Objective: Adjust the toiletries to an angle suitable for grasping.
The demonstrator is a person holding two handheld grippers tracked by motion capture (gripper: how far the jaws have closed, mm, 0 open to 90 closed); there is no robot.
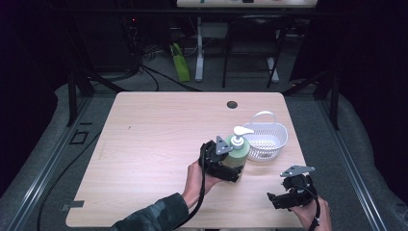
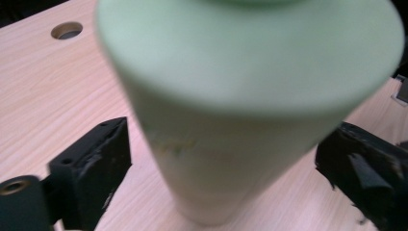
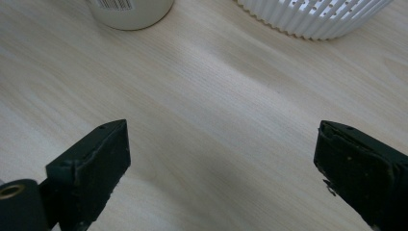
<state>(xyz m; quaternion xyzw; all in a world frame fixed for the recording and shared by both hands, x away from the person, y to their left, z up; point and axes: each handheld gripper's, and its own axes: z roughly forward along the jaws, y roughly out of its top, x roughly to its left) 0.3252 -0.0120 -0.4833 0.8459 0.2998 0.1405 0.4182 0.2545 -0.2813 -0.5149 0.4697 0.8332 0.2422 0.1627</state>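
A green soap bottle [image 1: 238, 155] with a white pump top is standing on the wooden table [image 1: 154, 139], a little right of the middle of the high view. The left gripper [image 1: 234, 170] is sitting around the bottom part of the bottle. In the left gripper view the bottle [image 2: 240, 110] is standing between the two black jaws, which are spread wide, with a bit of table showing on each side, so they are not squeezing it. A white basket [image 1: 266, 139] is sitting just to the right of the bottle. The right gripper [image 1: 278, 199] is waiting near the lower right of the high view, well apart from the bottle. Its jaws are spread wide over bare table and are holding nothing.
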